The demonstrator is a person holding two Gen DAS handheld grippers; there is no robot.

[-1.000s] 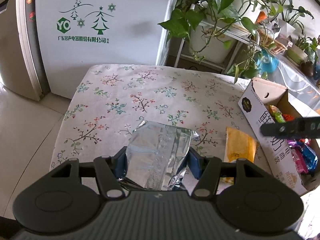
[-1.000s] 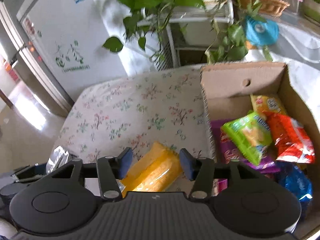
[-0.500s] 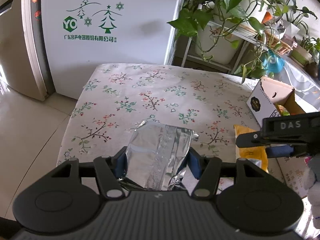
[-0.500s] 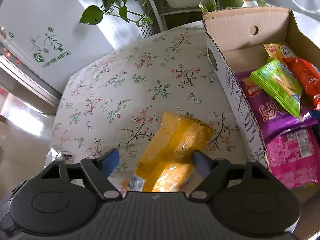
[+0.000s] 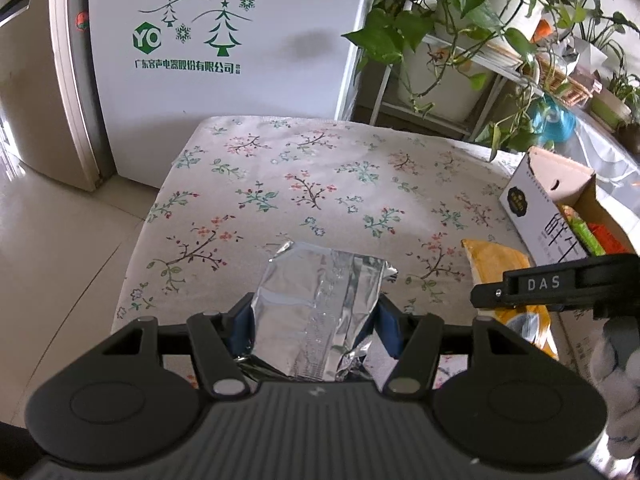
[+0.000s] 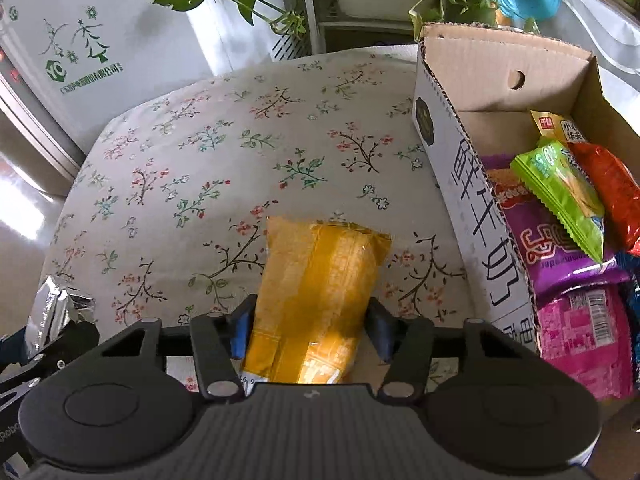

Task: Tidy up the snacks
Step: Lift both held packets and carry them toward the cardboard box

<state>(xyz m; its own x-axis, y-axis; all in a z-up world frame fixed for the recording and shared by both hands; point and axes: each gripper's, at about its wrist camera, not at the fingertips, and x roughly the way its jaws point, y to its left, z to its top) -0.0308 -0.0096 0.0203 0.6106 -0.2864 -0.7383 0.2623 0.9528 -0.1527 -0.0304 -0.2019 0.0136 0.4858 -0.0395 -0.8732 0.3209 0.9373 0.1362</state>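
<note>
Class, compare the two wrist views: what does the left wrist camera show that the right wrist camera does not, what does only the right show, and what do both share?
Only the left view shows the left gripper closed on the silver packet.

Only the right view shows the right gripper closed on the yellow packet, plus the purple bag inside the cardboard box.

Both show the floral tablecloth, both packets, the box and the plants.

Left wrist view: close over the floral tablecloth (image 5: 320,184), tilted down toward the fridge (image 5: 224,40). Right wrist view: steeper, close, beside the cardboard box (image 6: 476,216). Shared: tablecloth, fridge, box, yellow packet (image 6: 316,300), silver packet (image 5: 316,312).
</note>
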